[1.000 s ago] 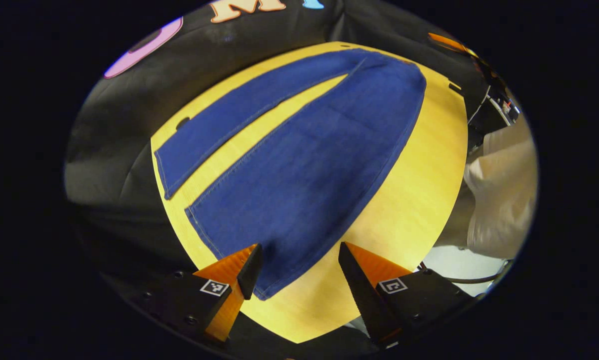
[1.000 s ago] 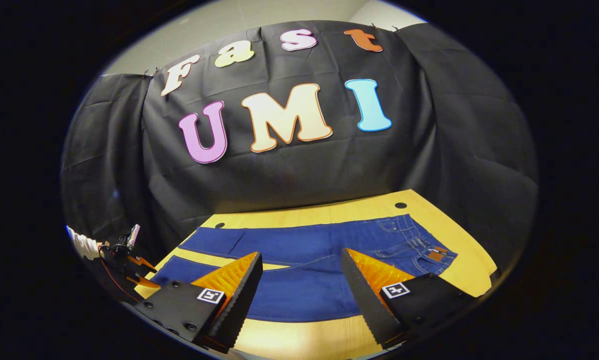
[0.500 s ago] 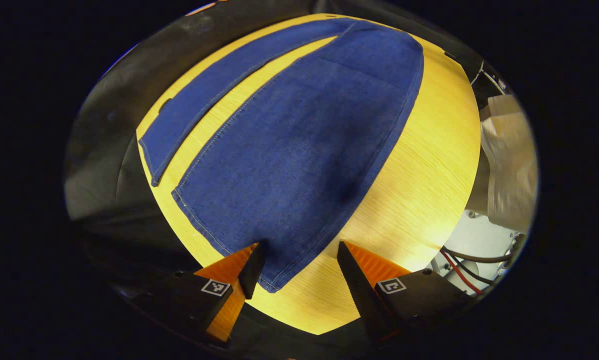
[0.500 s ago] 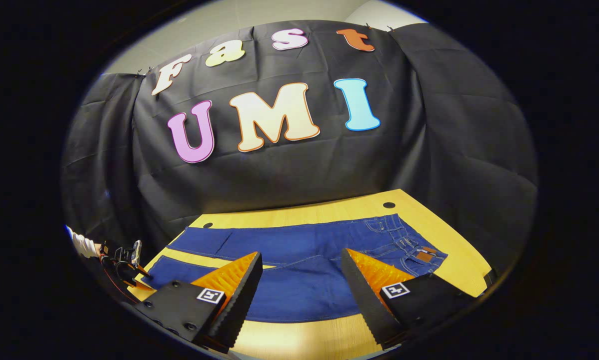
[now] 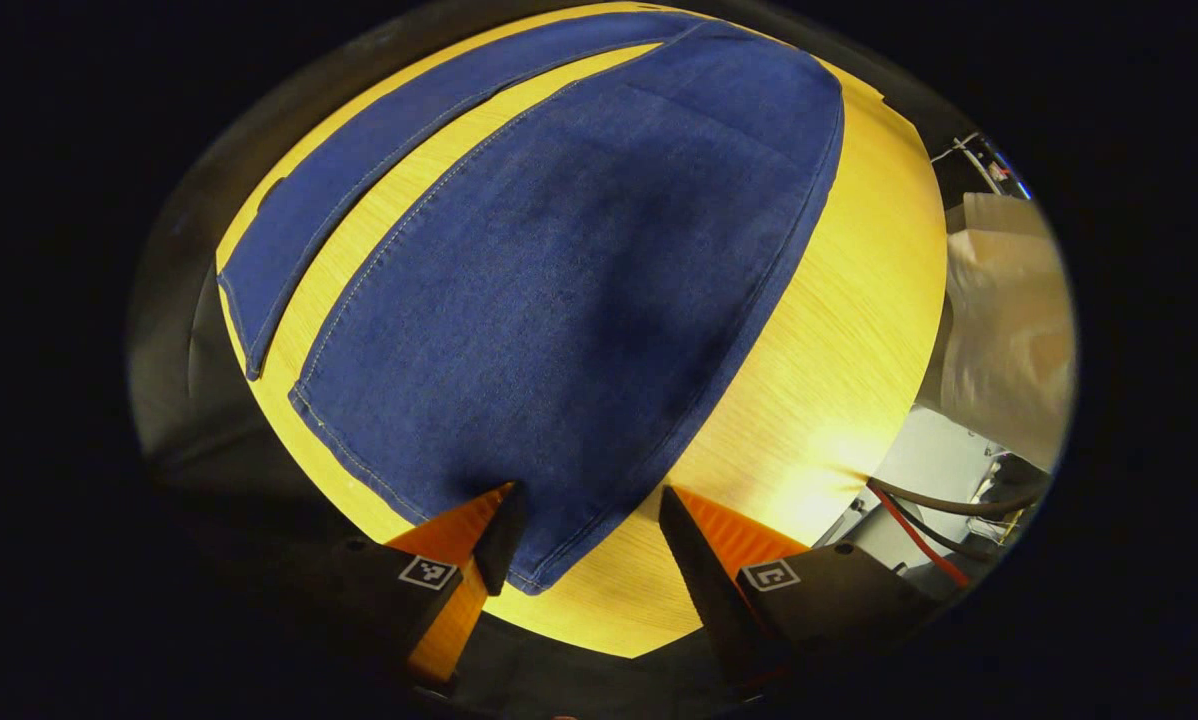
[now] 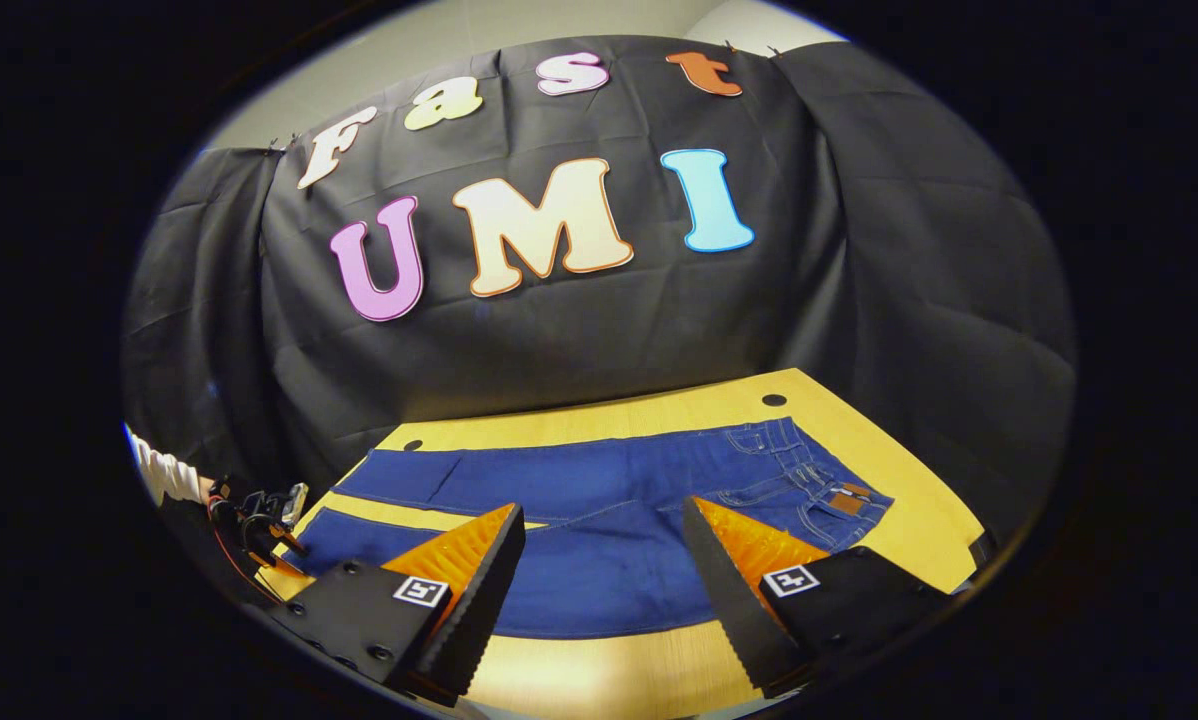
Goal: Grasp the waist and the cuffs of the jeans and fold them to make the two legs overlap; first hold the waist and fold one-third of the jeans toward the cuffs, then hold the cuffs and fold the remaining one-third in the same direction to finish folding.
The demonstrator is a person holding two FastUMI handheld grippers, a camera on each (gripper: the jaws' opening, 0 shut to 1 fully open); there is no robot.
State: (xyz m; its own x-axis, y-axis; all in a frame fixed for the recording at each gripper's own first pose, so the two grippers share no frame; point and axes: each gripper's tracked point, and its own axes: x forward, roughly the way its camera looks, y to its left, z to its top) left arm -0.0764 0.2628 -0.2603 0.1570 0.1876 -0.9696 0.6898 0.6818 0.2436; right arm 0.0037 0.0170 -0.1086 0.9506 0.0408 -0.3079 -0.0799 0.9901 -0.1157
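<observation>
You have a yellow wood-grain tabletop with two small dark round holes near its far edge. Behind it hangs a wrinkled black cloth wall, and above that you can see a pale plain wall. Light glares off the tabletop's near edge.

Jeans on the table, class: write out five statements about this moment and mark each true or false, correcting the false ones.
1. The jeans lie flat with the two legs apart. True.
2. The left tongs are shut on a cuff. False: they are open, at the near leg's cuff.
3. The right tongs are open. True.
4. The waist is folded over the legs. False: no fold is made.
5. The table is yellow wood. True.
</observation>
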